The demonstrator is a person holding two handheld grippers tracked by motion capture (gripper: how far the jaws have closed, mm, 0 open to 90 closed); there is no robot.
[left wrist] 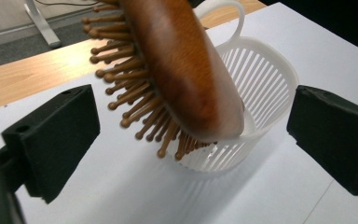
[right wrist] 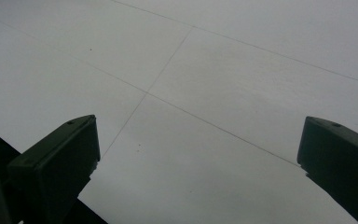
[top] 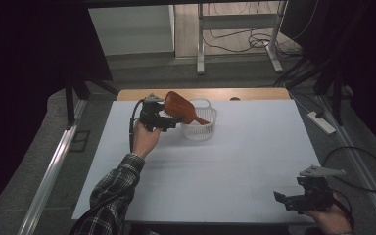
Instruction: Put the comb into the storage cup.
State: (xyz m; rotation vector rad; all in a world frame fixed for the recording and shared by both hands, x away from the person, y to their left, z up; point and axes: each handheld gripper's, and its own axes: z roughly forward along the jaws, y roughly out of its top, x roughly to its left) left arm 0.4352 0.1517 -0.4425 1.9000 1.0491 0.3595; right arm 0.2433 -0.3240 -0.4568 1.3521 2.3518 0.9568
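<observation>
The wooden hairbrush [left wrist: 182,70] leans head-up in the white basket [left wrist: 261,84] at the far side of the surface [top: 235,166]; the left tongs [left wrist: 191,135] stand released just beside it; placing looks finished, so backing away is probably next; the right tongs [right wrist: 198,163] hang released over bare surface.

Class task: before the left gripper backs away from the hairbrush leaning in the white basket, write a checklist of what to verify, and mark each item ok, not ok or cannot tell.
1. Left gripper fingers wide open, clear of the hairbrush: ok.
2. Handle end of the brush inside the white basket: ok.
3. Brush fully settled: not ok, its head leans out over the rim.
4. Basket upright on the table: ok.
5. Right gripper open and away from the basket, near the table's front edge: ok.
6. Brush will stay put: cannot tell.
</observation>
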